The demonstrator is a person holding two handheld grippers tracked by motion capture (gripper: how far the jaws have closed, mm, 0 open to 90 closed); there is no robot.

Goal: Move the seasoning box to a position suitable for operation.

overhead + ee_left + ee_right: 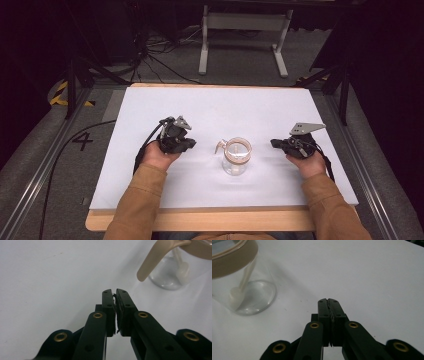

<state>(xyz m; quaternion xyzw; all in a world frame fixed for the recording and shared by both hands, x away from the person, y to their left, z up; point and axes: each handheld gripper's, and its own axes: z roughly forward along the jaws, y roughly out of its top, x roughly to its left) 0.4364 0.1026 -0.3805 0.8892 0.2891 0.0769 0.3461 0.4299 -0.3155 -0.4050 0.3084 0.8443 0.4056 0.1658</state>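
Note:
A clear glass jar (235, 159) with a tan rim and a tan handle stands upright near the middle of the white table (210, 107). Inside it hangs a pale stick-like piece (238, 290). My left gripper (189, 143) rests to the jar's left, jaws shut with nothing between them. In the left gripper view the jar (172, 272) and its handle (155, 261) sit at the upper right, apart from my left gripper (115, 291). My right gripper (274, 143) lies to the jar's right, also shut and empty. The right gripper view has the jar (242, 282) at the upper left, clear of my right gripper (328, 300).
The white sheet lies on a wooden tabletop whose edge (210, 217) runs along the front. Metal rails (30, 195) flank the table on both sides. Cables (160, 60) and a white stand (245, 35) are on the floor beyond the far edge.

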